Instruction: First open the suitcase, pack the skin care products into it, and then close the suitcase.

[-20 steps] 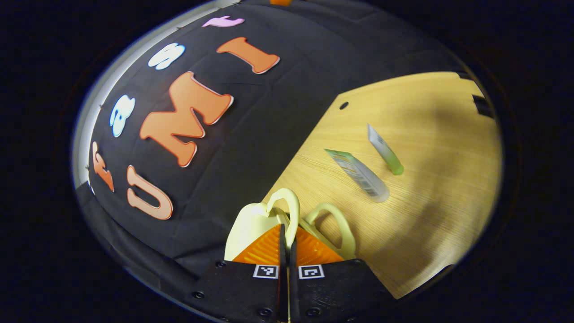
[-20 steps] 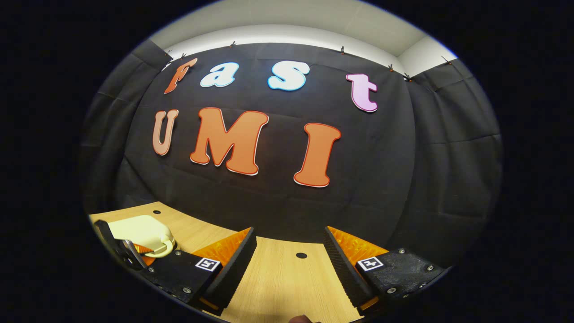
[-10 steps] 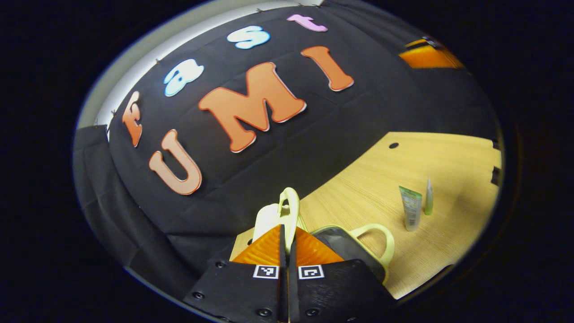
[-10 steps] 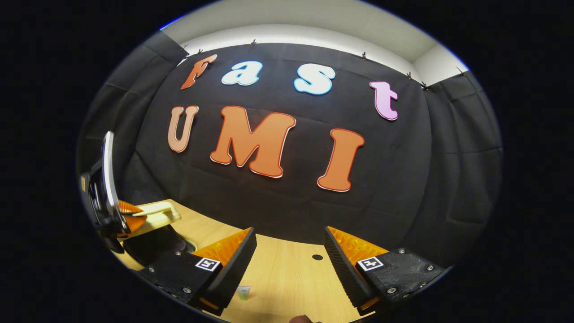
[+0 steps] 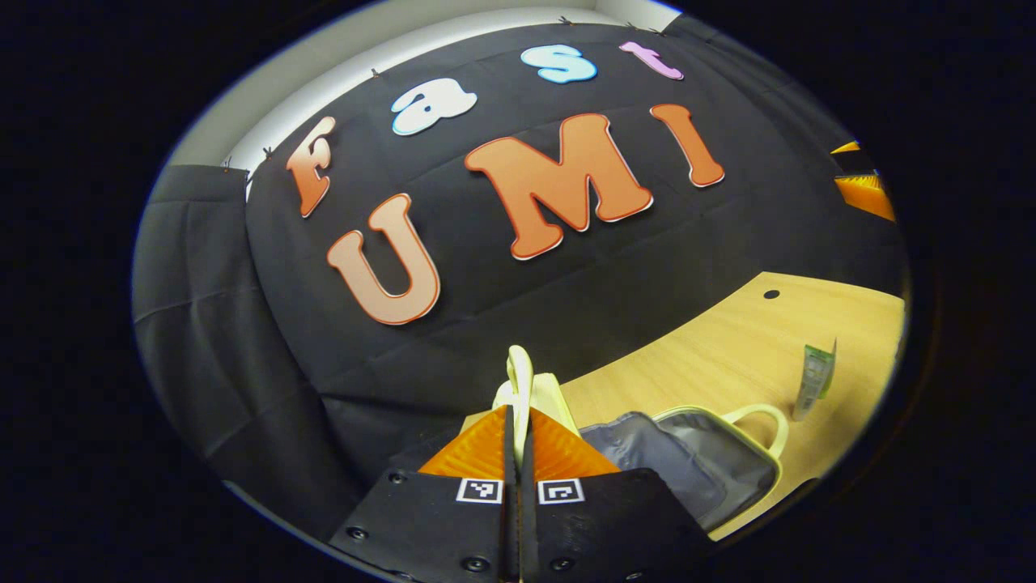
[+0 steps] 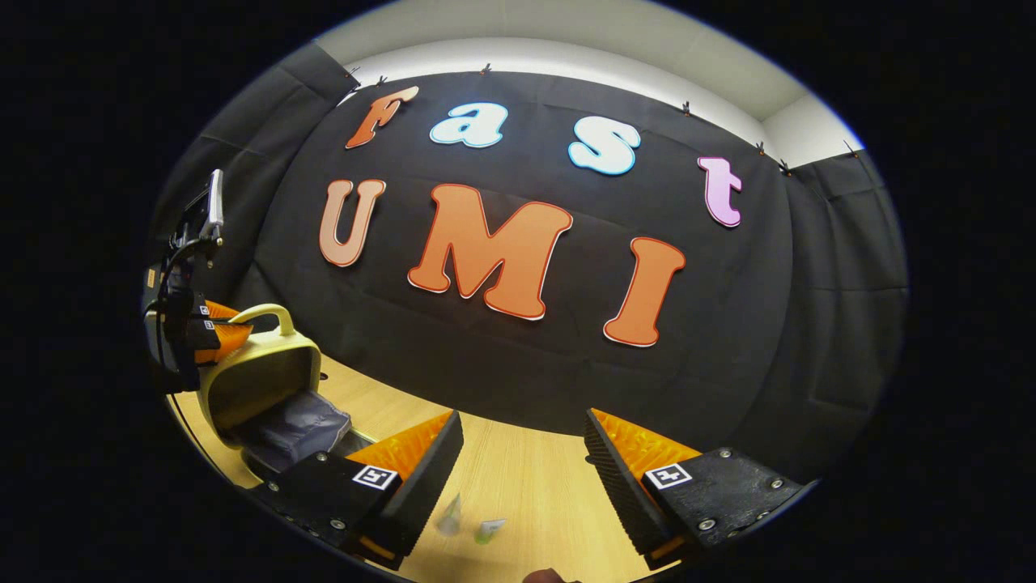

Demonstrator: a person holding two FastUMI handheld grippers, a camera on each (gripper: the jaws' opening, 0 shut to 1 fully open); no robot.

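A small pale yellow suitcase (image 6: pixel 261 374) stands open at the table's left, its lid upright and the grey lining (image 5: pixel 688 461) showing. My left gripper (image 5: pixel 518 423) is shut on the lid's handle (image 5: pixel 520 376), and it appears at the lid's top as the left gripper (image 6: pixel 202 332) in the right gripper view. A green-topped tube (image 5: pixel 813 379) lies on the table to the suitcase's right. My right gripper (image 6: pixel 522 470) is open above the table, with nothing between its fingers. Two small tubes (image 6: pixel 450 515) lie just below it.
The wooden table (image 6: pixel 534 486) has small round holes (image 5: pixel 771 294) near its back edge, where it meets the black cloth wall. The lower shell's own handle (image 5: pixel 765 421) faces the tube.
My left gripper has lifted the lid by its handle from nearly closed to upright, baring the grey lining. The right gripper stayed open and tilted down, bringing the tubes into view.
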